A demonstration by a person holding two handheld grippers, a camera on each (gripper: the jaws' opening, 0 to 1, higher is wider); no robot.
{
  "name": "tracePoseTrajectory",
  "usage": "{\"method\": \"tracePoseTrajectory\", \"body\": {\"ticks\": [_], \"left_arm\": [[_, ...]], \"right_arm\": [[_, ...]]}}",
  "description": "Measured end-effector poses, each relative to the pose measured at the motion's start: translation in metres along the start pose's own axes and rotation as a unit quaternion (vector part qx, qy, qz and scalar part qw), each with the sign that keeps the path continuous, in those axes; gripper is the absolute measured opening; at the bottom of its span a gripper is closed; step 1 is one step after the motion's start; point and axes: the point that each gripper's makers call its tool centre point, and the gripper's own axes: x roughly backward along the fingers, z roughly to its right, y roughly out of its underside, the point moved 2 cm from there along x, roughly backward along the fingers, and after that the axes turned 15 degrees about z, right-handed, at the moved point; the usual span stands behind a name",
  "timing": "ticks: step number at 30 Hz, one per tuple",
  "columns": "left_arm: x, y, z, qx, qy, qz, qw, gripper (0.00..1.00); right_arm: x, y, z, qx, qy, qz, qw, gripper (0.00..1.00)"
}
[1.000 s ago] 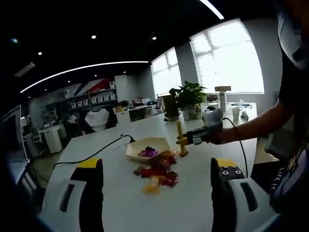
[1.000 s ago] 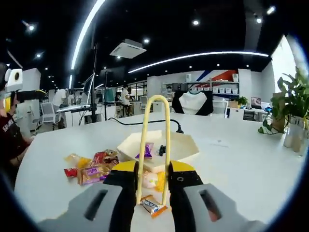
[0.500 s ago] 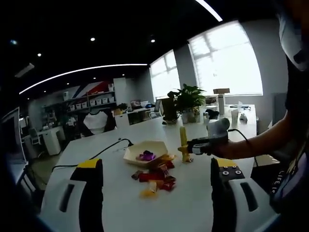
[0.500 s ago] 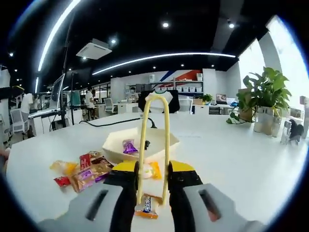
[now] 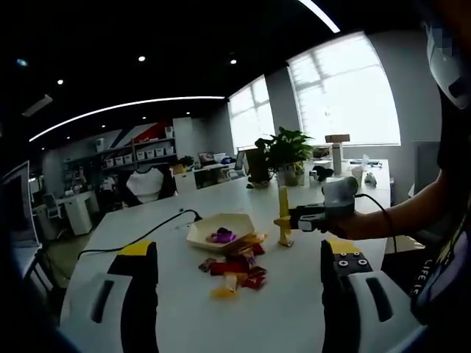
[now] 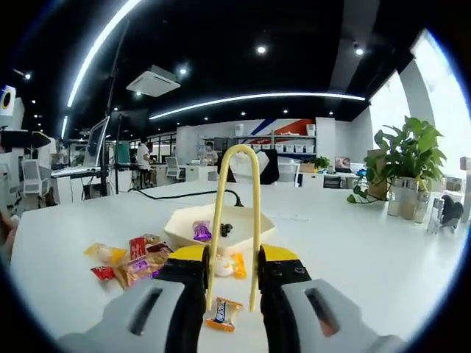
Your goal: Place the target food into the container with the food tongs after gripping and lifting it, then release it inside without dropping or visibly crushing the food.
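The right hand-held gripper (image 6: 231, 283) is clamped on yellow tongs (image 6: 235, 220), poised above a wrapped snack (image 6: 222, 312) on the counter (image 6: 368, 265); the pickup is not yet made. The left hand-held gripper (image 5: 239, 283) is held apart, idle. Next, the tongs must be lowered and closed gently around the snack, then carried to the container (image 6: 221, 224).

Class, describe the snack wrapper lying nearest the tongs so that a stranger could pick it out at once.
On the white table, in front of the cream container, find the yellow tongs. Between their arms lies an orange wrapper, apart from the snack pile.

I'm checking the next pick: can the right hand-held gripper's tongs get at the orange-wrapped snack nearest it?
Probably yes. The orange-wrapped snack lies alone on the white table, near the tips of the yellow tongs held by the right hand-held gripper, nothing between.
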Motion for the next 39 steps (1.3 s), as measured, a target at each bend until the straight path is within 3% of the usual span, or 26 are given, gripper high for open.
{"method": "tracePoseTrajectory", "body": {"ticks": [5,7,10,11,12,15,17,19,21,25,31,33,39], "left_arm": [[-0.001,0.0,0.0,0.0,0.0,0.001,1.0,0.97],[-0.001,-0.001,0.0,0.0,0.0,0.001,1.0,0.97],[0.0,0.0,0.0,-0.001,0.0,0.0,1.0,0.97],[0.0,0.001,-0.001,0.0,0.0,-0.001,1.0,0.97],[0.0,0.001,-0.001,-0.001,0.0,-0.001,1.0,0.97],[-0.001,0.0,-0.001,-0.001,0.0,0.0,1.0,0.97],[-0.001,0.0,0.0,-0.001,0.002,-0.001,1.0,0.97],[-0.002,-0.001,0.0,-0.003,0.004,-0.001,1.0,0.97],[-0.002,-0.002,0.0,-0.004,0.005,0.0,1.0,0.96],[-0.003,-0.004,-0.001,-0.012,0.006,0.0,0.9999,0.96],[-0.006,-0.01,-0.005,-0.018,0.002,0.007,0.9998,0.96],[-0.007,-0.009,-0.004,-0.016,0.005,0.007,0.9998,0.96],[-0.005,-0.004,0.001,-0.009,0.007,0.0,0.9999,0.96]], "right_arm": [[0.001,0.005,-0.004,-0.014,0.0,0.007,0.9999,0.22],[0.001,0.008,-0.004,0.011,0.002,0.001,0.9999,0.22],[0.003,0.012,-0.007,-0.013,0.001,0.013,0.9998,0.22],[0.003,0.011,-0.005,0.022,0.0,0.022,0.9995,0.23],[0.004,0.015,-0.003,0.008,0.019,0.011,0.9997,0.22],[0.006,0.012,-0.005,0.025,0.012,0.003,0.9996,0.21],[0.005,0.011,-0.006,0.02,0.001,-0.003,0.9998,0.19],[0.003,0.011,-0.003,-0.001,0.013,0.0,0.9999,0.16],[0.001,0.013,-0.007,0.001,-0.007,-0.018,0.9998,0.13],[-0.001,0.014,-0.003,-0.019,0.011,-0.024,0.9995,0.12],[-0.002,0.015,-0.004,-0.014,0.005,-0.021,0.9997,0.12],[-0.002,0.013,-0.003,-0.031,0.011,-0.017,0.9993,0.12],[-0.007,-0.001,-0.008,-0.013,-0.006,-0.007,0.9999,0.13]]}}
